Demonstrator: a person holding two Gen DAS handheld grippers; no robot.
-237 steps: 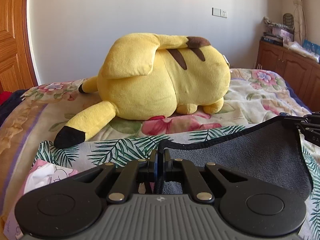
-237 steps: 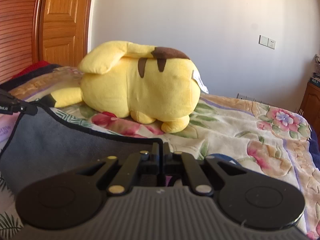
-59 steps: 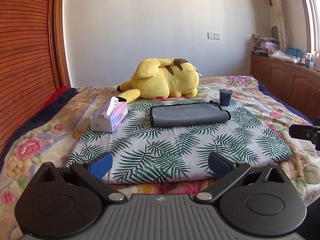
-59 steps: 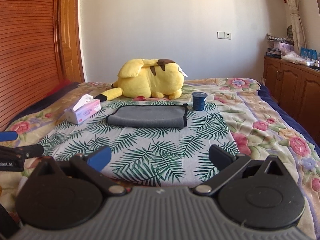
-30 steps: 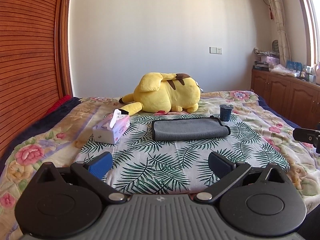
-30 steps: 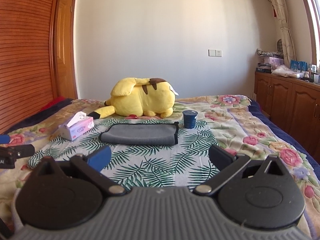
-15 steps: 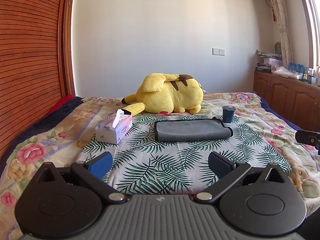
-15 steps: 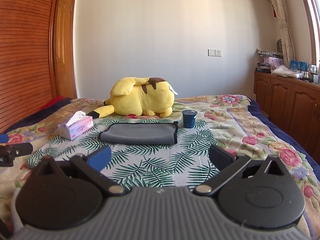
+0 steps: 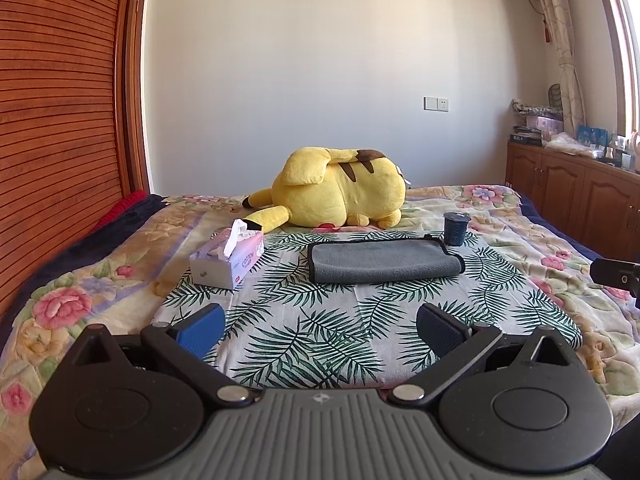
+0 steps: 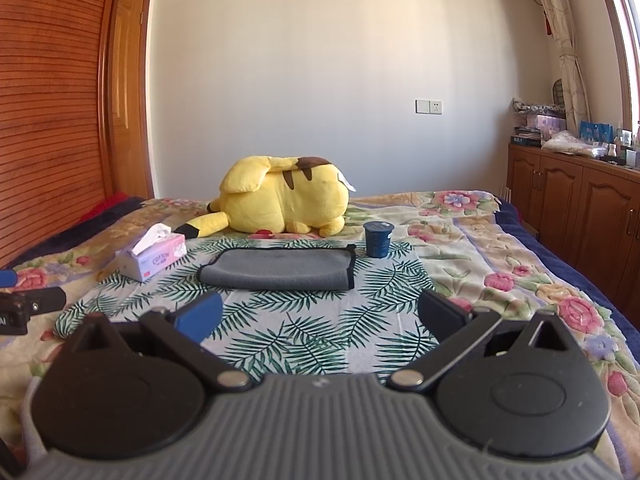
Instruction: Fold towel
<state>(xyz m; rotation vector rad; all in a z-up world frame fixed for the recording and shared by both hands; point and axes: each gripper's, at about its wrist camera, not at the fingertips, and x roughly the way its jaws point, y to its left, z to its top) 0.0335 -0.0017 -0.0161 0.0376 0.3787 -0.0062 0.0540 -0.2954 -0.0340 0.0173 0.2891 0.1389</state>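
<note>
The grey towel (image 9: pixel 384 261) lies folded in a flat rectangle on the palm-leaf cloth (image 9: pixel 320 320) on the bed; it also shows in the right wrist view (image 10: pixel 276 270). My left gripper (image 9: pixel 320 326) is open and empty, held well back from the towel near the bed's front edge. My right gripper (image 10: pixel 318 314) is open and empty, also well back from the towel. The right gripper's tip shows at the right edge of the left wrist view (image 9: pixel 616 274), and the left gripper's tip shows at the left edge of the right wrist view (image 10: pixel 28 304).
A tissue box (image 9: pixel 228 260) stands left of the towel. A dark blue cup (image 9: pixel 455 229) stands at the towel's far right corner. A yellow plush toy (image 9: pixel 336 194) lies behind. Wooden cabinets (image 9: pixel 580 196) line the right wall, and a wooden wardrobe (image 9: pixel 60 120) the left.
Both grippers have let go of the towel, opened, and drawn back from the bed. Over the last second they kept rising and drifting slightly. The towel lies still.
</note>
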